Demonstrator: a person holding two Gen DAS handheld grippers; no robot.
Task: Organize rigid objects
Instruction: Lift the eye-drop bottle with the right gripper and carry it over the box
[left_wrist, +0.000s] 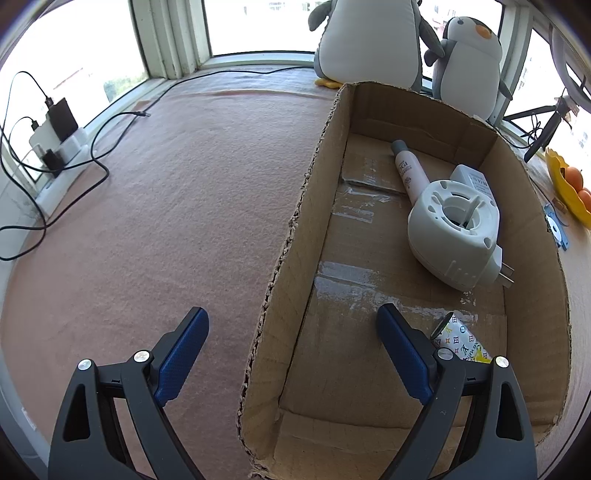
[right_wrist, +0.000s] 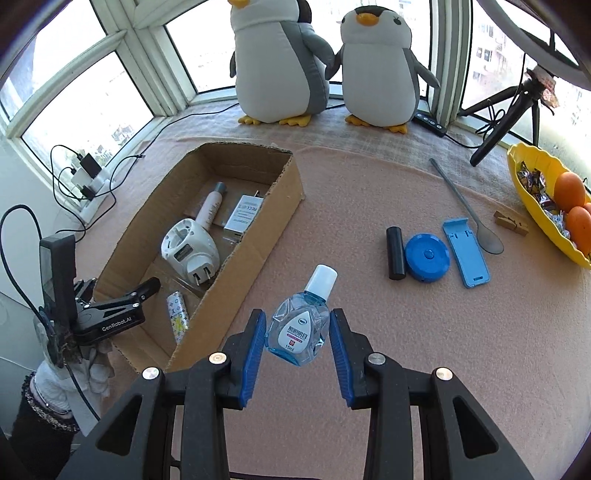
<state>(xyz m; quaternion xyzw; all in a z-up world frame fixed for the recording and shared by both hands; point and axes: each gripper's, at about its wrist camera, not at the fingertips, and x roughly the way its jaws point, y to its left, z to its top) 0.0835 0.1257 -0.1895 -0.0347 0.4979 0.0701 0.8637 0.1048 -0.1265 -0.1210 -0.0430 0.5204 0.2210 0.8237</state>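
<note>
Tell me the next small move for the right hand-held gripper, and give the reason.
Probably close the right hand-held gripper on the eye drop bottle. The bottle sits between the blue pads, with a gap still showing on its right side, so it looks ungrasped. The cardboard box to its left already holds other items, so it likely goes there next.

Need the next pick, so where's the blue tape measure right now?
Right wrist view, right of centre: the blue tape measure lies on the pink cloth between the black cylinder and the blue phone stand.
</note>
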